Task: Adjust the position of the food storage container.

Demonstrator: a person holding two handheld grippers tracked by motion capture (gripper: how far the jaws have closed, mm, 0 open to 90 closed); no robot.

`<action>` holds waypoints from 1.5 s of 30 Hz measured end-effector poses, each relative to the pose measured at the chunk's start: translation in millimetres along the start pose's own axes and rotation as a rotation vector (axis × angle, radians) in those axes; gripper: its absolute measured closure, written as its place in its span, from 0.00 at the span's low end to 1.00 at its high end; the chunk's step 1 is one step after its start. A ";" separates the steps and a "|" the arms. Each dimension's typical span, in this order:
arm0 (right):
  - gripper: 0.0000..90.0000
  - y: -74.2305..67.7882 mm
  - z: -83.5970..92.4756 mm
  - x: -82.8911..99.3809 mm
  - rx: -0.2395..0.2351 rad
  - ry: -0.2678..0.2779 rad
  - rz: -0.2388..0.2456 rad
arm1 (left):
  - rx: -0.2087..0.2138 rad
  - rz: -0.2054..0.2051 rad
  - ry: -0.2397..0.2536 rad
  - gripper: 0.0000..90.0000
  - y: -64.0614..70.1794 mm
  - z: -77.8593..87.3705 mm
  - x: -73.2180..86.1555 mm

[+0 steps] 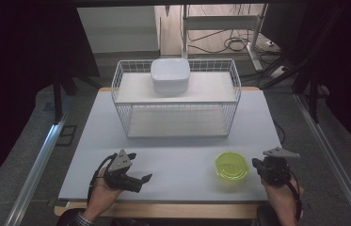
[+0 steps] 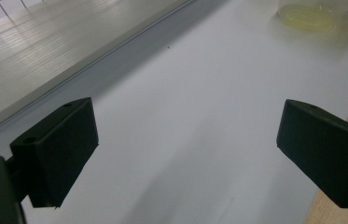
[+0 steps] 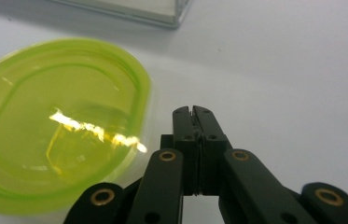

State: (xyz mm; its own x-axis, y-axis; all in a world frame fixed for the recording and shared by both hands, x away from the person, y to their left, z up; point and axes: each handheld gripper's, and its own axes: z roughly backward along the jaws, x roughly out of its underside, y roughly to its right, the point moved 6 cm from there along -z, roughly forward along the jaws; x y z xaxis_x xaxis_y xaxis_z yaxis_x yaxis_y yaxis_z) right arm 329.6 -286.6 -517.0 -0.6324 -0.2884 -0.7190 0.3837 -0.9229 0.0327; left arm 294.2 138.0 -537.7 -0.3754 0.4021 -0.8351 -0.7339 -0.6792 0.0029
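Bowl [image 1: 232, 165], lime green and see-through, is the landmark: it sits on the worktop [image 1: 173, 155] in front of the wire rack's [image 1: 177, 94] right end, upright with its mouth up, so a grip on its rim would be open from above. Well to the bowl's left, the left hand-held gripper [image 1: 141, 181] lies low near the worktop's front edge, jaws spread wide with nothing between them and pointing toward the bowl (probably waiting its turn). Beyond and left of the bowl, a white tub [image 1: 170, 74] rests upside down on the rack's top shelf. Just right of the bowl, close to its rim but not touching it, the right hand-held gripper [image 3: 193, 112] has its jaws pressed together and holds nothing; it would have to open before taking the rim.
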 end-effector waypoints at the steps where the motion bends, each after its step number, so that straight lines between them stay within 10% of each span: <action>1: 0.99 0.0 -0.3 3.0 -0.001 -0.012 0.000 | -0.001 0.000 0.000 0.06 0.0 0.0 0.1; 19: 0.99 -38.4 -17.5 16.4 -0.170 -0.120 0.048 | 0.021 -0.022 -0.004 0.06 7.8 -3.3 -1.5; 45: 0.98 -124.4 -71.5 -30.5 -0.442 -0.136 0.136 | 0.026 -0.022 -0.053 0.05 5.4 -9.5 5.0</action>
State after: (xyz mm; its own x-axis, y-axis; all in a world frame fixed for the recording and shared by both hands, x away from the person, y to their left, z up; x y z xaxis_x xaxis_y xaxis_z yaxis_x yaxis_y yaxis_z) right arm 349.2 -144.7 -548.8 -0.6273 -0.4572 -0.6305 0.7001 -0.6856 -0.1994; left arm 293.7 130.5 -547.0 -0.3886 0.4492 -0.8045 -0.7563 -0.6542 0.0001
